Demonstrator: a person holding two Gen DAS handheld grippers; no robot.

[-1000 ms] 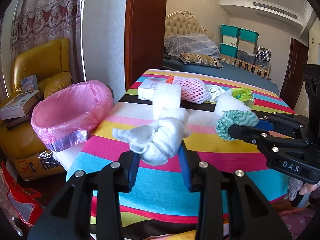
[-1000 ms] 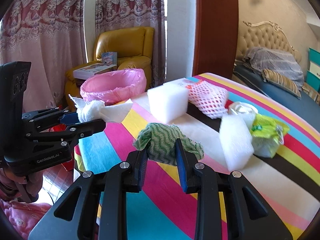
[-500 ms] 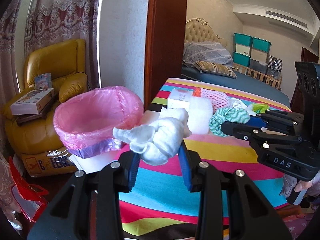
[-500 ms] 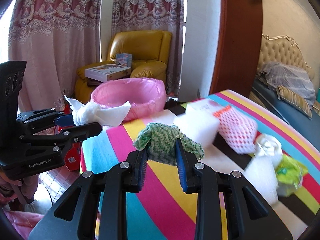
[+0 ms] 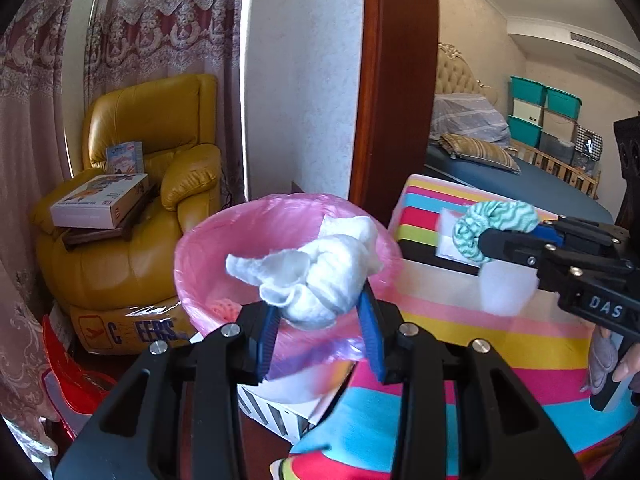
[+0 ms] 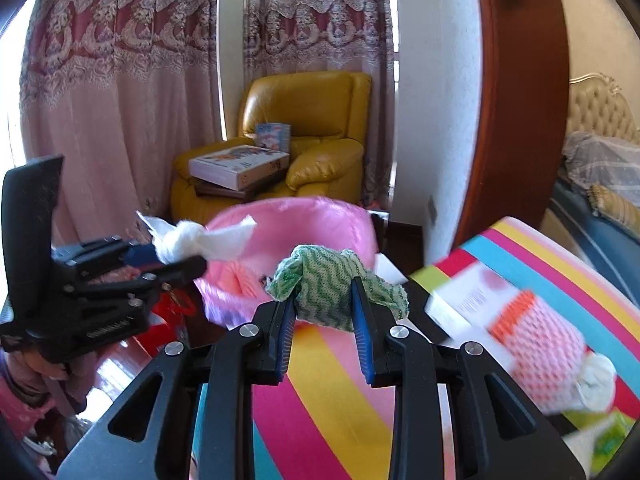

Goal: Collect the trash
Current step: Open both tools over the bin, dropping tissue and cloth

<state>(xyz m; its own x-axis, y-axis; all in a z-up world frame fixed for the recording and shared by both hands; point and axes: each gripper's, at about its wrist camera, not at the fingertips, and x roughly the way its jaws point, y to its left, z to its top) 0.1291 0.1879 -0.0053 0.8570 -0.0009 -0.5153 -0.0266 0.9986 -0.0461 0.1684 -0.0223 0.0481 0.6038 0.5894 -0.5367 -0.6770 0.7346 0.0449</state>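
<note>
My left gripper (image 5: 320, 316) is shut on a crumpled white tissue (image 5: 316, 268) and holds it in the air in front of the pink-lined trash bin (image 5: 224, 248). My right gripper (image 6: 324, 312) is shut on a green-and-white wavy cloth (image 6: 324, 284) above the striped table's left end, close to the bin (image 6: 320, 220). The right gripper with its cloth (image 5: 496, 224) shows at the right of the left wrist view. The left gripper with its tissue (image 6: 192, 240) shows at the left of the right wrist view.
The striped table (image 5: 480, 332) holds a white foam block (image 5: 504, 288), a white box (image 6: 468, 300) and a pink foam net (image 6: 536, 344). A yellow armchair (image 5: 152, 184) with boxes stands behind the bin. A brown door frame (image 5: 396, 80) rises behind the table.
Both grippers have swung left from over the table towards the pink bin, still carrying the tissue and the cloth. The bin now sits straight ahead of both.
</note>
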